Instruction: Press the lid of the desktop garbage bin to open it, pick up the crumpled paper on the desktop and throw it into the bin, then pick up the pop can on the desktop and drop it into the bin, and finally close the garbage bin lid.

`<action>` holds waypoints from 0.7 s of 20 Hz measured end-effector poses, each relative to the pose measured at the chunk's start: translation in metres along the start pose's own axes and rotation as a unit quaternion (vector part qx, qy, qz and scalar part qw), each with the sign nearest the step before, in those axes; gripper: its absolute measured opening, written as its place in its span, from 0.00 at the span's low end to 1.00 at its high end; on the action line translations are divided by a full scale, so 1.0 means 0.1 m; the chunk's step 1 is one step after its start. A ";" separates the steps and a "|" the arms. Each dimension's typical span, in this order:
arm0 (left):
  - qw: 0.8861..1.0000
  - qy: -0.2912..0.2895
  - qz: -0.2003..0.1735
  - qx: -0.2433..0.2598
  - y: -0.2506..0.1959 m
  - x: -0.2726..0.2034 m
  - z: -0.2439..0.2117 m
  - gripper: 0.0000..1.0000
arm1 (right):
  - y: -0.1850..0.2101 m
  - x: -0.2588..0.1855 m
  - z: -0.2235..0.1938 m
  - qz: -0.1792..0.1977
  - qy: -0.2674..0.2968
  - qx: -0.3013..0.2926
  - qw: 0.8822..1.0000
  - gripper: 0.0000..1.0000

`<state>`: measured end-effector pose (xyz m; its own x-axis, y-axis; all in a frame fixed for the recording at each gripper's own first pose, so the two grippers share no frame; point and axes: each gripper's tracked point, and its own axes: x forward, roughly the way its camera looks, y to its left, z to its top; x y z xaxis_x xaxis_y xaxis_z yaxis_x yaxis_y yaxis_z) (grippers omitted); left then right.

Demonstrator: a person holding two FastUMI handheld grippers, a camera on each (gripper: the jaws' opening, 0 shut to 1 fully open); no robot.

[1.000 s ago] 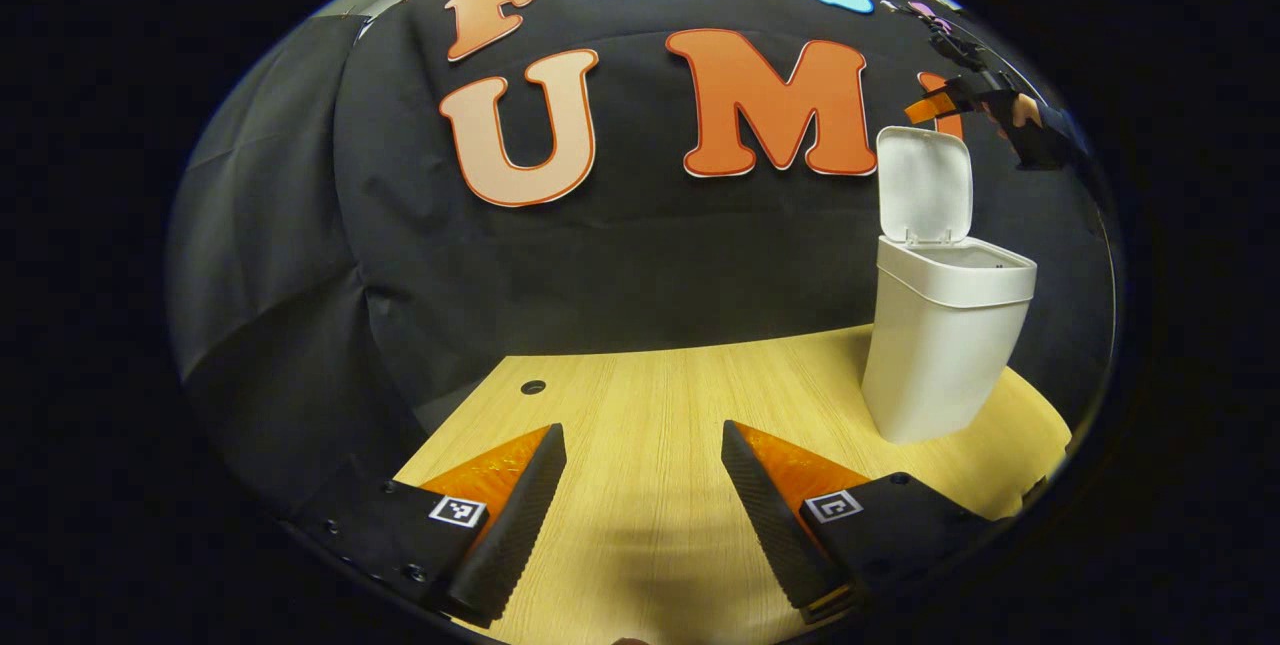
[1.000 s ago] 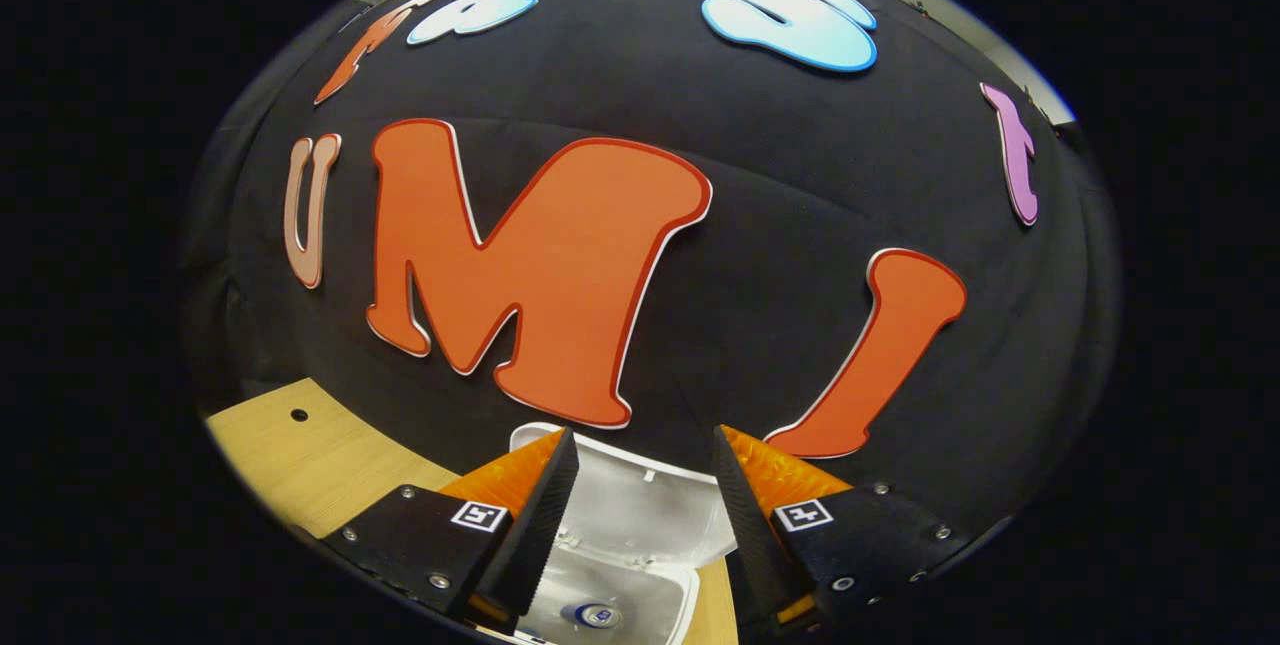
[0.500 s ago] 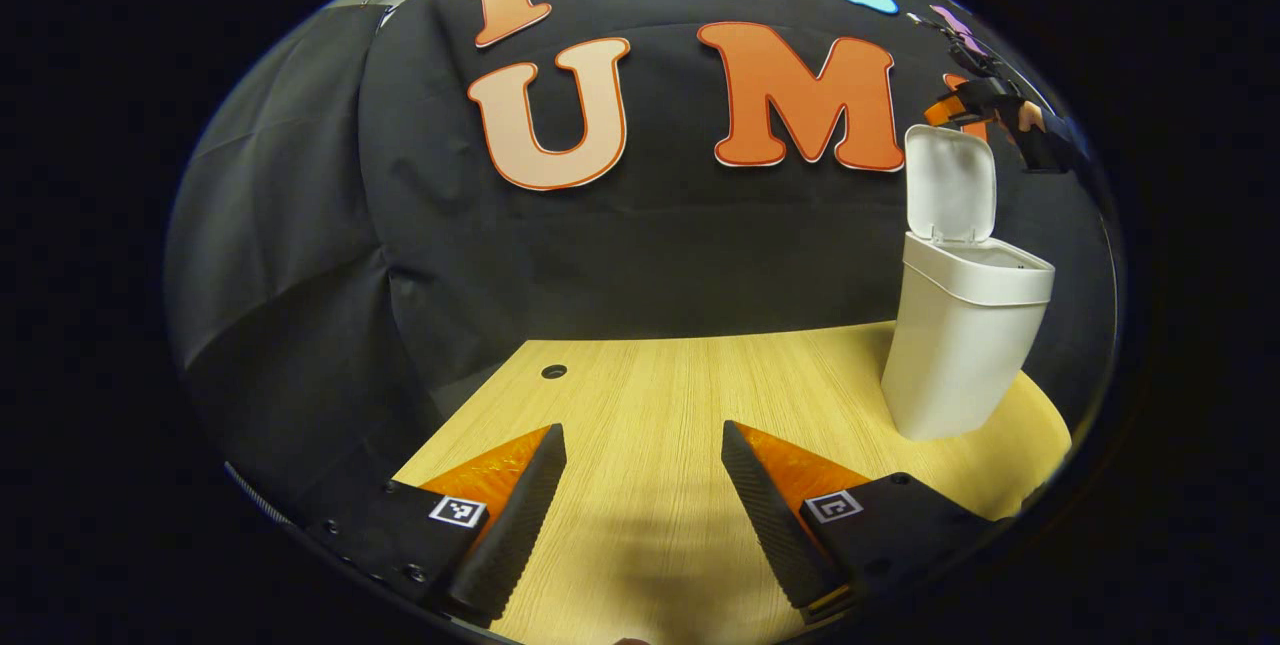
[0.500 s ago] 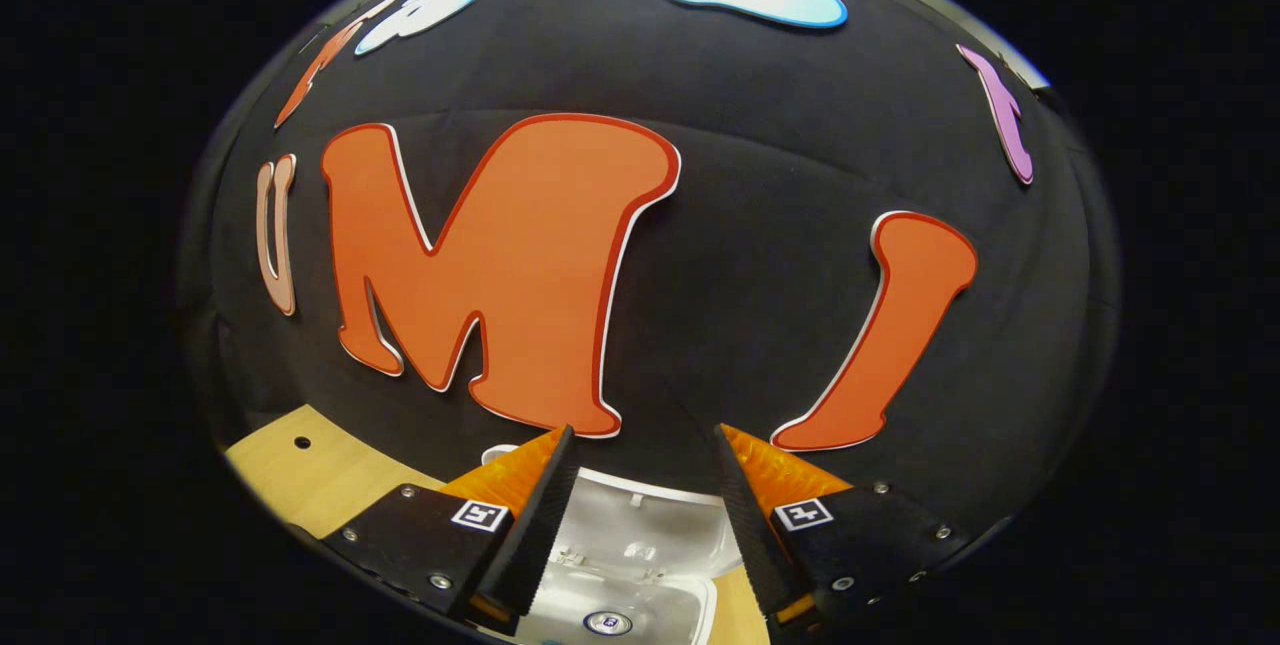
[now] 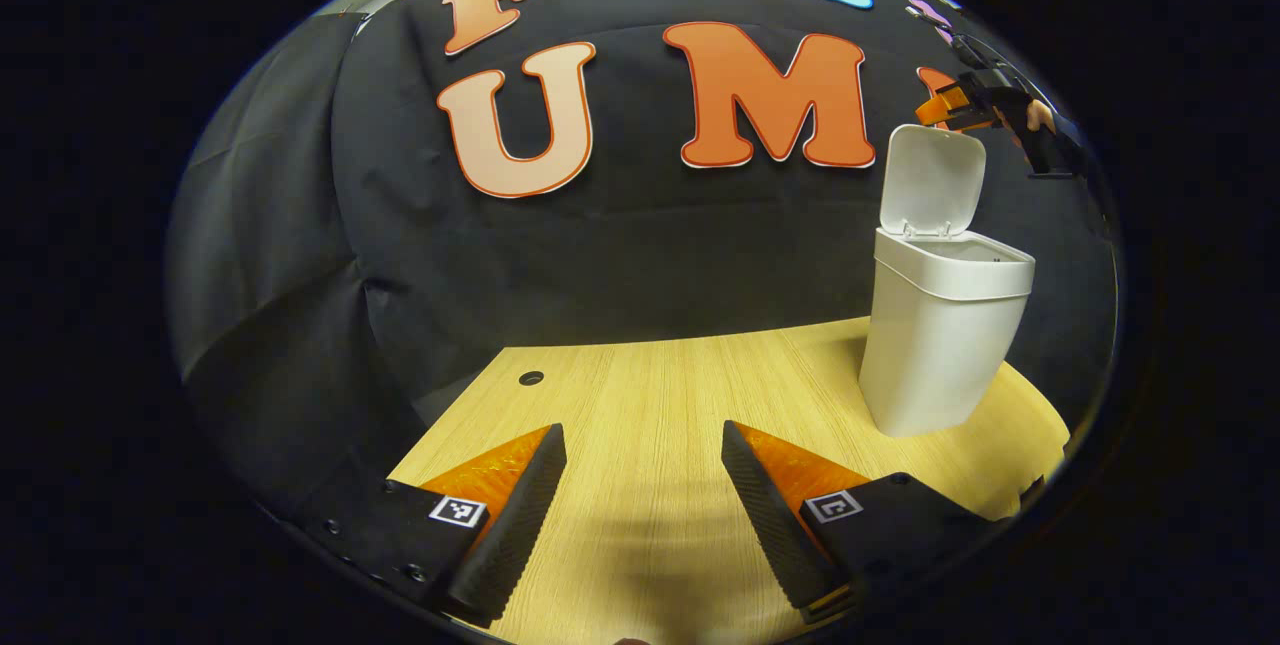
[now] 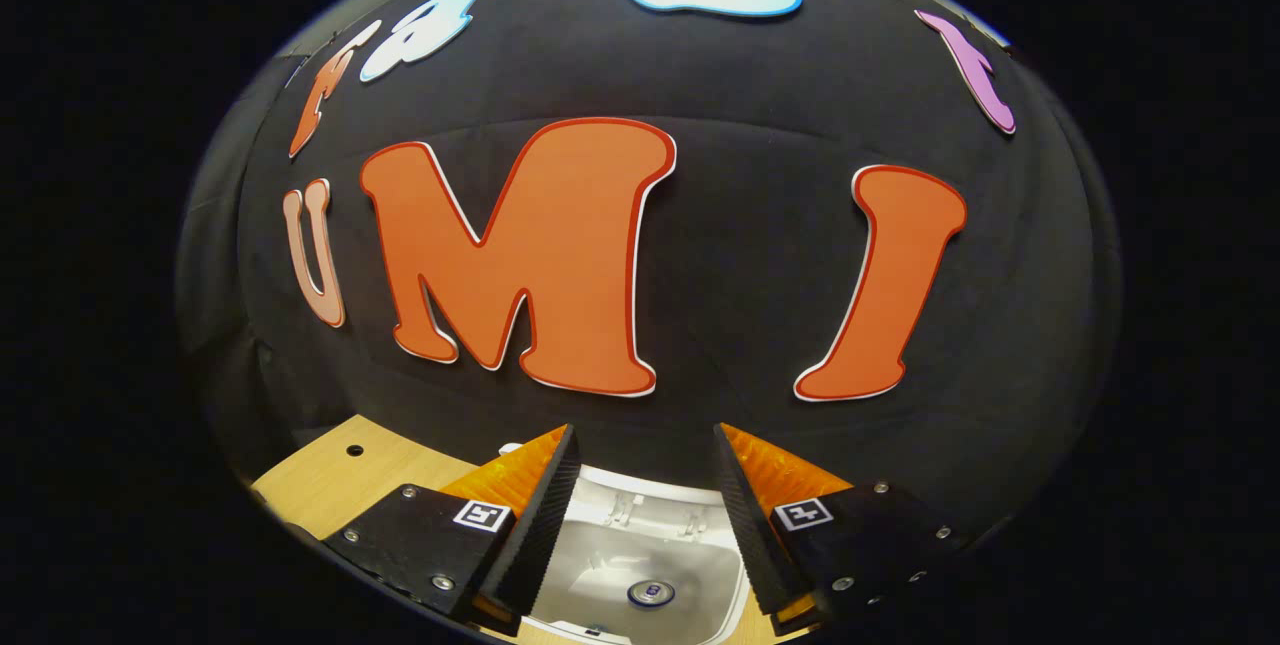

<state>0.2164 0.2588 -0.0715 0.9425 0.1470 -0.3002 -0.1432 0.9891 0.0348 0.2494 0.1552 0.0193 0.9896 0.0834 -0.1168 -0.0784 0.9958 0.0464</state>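
One can (image 6: 651, 593) in bin (image 5: 940, 345); lid (image 5: 930, 180) up, closing step left.
Can lies at the bin's bottom, top end showing, seen between the right gripper (image 6: 640, 515) jaws, which are wide and empty. Over the last second that gripper has shifted above the opening and levelled out; judged ready for the lid. Left gripper (image 5: 640, 515) jaws wide, empty, over bare bench (image 5: 650, 405). Can print too small to read; fingers carry square tags.

White bin (image 5: 940, 345) upright, lid (image 5: 930, 180) raised; can (image 6: 651, 593) inside
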 end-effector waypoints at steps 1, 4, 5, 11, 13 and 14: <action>1.000 0.000 -0.001 0.001 -0.01 0.00 0.01 0.99 | 0.03 -0.04 -0.04 0.003 0.001 0.001 1.000 0.81; 1.000 0.004 -0.008 0.003 -0.04 -0.01 -0.02 1.00 | 0.04 -0.08 -0.30 0.006 0.022 0.000 1.000 0.81; 1.000 0.004 -0.009 0.004 -0.05 -0.01 -0.01 1.00 | 0.06 -0.08 -0.43 0.008 0.038 0.004 0.999 0.81; 1.000 0.012 -0.012 0.007 -0.08 -0.03 -0.03 0.99 | 0.17 -0.15 -0.80 0.023 0.059 0.023 0.998 0.80; 1.000 0.017 -0.019 0.008 -0.11 -0.03 -0.05 0.99 | 0.20 -0.16 -0.99 0.026 0.076 0.027 0.996 0.81; 1.000 0.019 -0.021 0.009 -0.13 -0.04 -0.05 0.99 | 0.22 -0.16 -1.07 0.027 0.083 0.032 0.996 0.79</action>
<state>0.2131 0.2457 -0.0758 0.9357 0.1048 -0.3369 -0.0973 0.9945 0.0391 0.2188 0.1799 -0.0838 0.9503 0.1475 -0.2742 -0.1184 0.9857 0.1199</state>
